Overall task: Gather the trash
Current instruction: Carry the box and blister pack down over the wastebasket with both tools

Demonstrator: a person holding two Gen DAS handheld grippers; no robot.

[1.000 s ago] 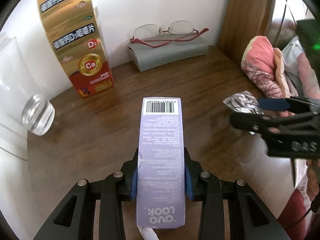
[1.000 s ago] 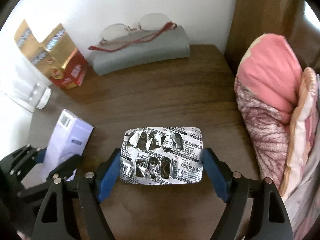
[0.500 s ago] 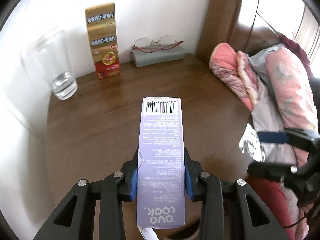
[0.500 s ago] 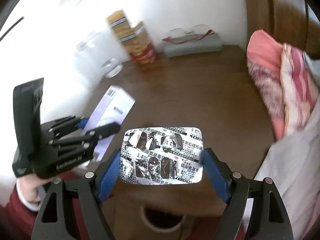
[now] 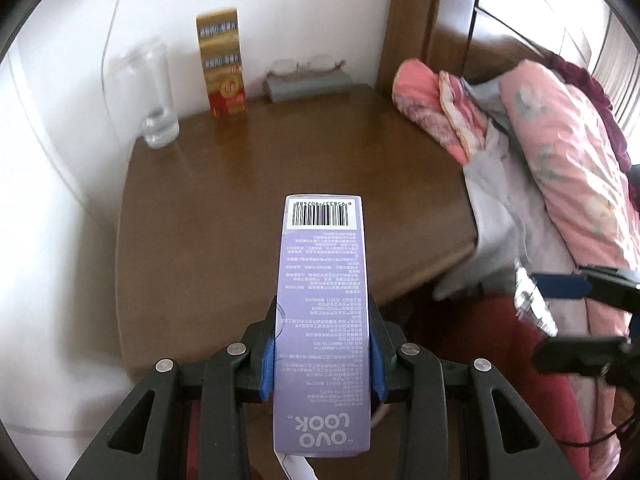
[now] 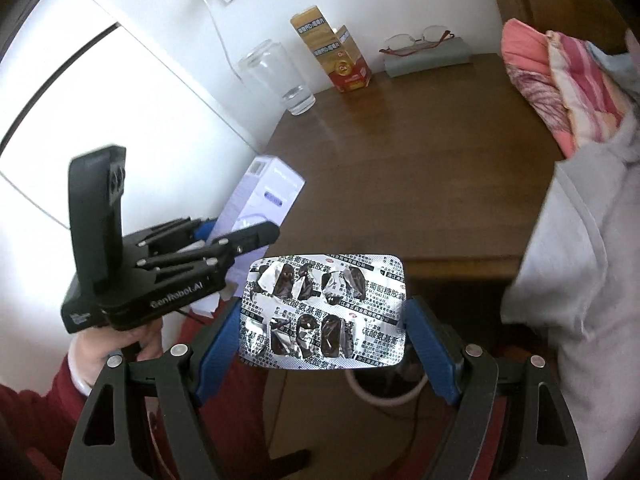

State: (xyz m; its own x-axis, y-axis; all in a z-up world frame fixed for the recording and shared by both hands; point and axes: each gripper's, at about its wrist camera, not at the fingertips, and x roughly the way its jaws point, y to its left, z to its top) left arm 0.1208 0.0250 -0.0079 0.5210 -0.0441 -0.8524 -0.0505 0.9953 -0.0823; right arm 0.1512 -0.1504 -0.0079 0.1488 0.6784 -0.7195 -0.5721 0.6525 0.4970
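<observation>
Left gripper (image 5: 322,360): fingers clamp purple box (image 5: 322,304), frame centre. Right gripper (image 6: 324,344): fingers grip foil pill sheet (image 6: 324,312), low centre. Worktop (image 6: 420,152) behind.

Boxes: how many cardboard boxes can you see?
2. A tall gold and red cardboard box stands at the back of the brown wooden table, near the wall. A long lilac cardboard box is gripped in the left tongs. Others may be hidden.
</observation>
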